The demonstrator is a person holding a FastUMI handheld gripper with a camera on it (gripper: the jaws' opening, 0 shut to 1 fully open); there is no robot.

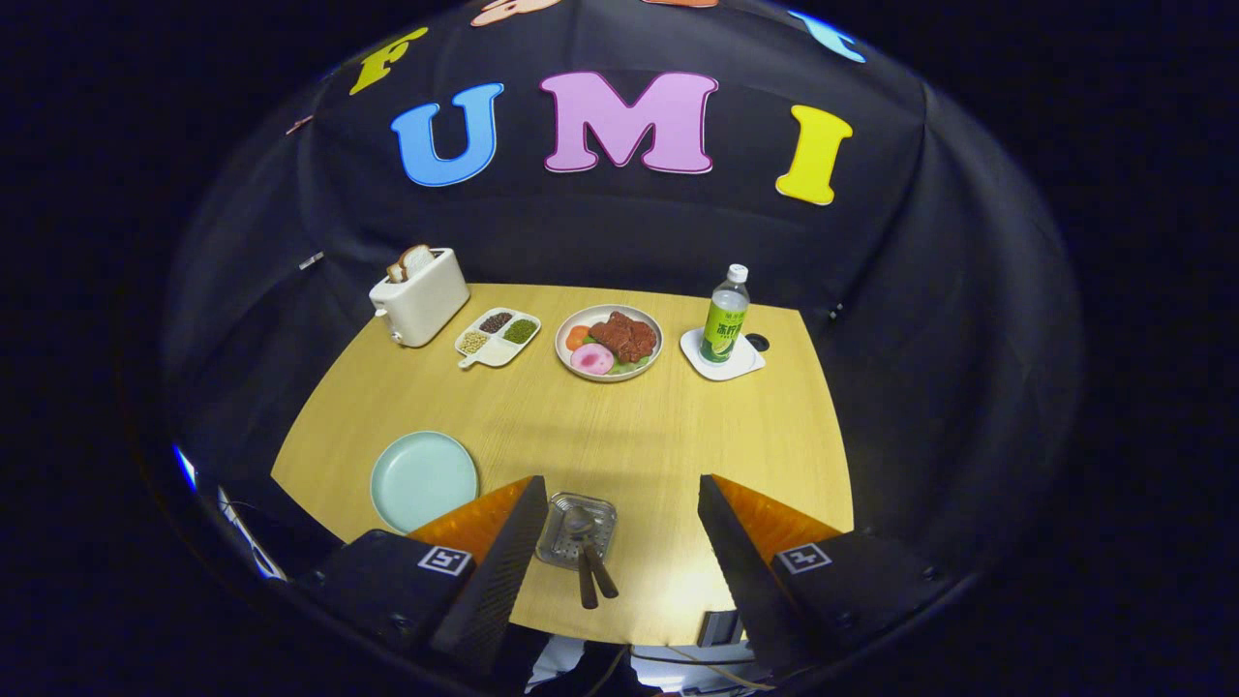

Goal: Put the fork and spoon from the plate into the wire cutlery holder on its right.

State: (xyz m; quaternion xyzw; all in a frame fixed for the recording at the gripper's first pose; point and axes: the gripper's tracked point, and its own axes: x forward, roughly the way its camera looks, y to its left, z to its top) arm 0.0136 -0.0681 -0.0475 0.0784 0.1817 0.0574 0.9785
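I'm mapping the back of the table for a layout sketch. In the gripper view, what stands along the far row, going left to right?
Toaster with bread in it → divided snack tray → plate of food → green bottle on its white coaster. The open gripper hangs well short of that row, above the wire cutlery holder.

Wooden table [600, 426]. Far edge, left to right: toaster [421, 297] with bread [414, 259] in its slot; divided tray [498, 337] of beans; food plate [609, 343] with meat, sliced vegetables; green-labelled bottle [725, 327] upright on white coaster [721, 360].
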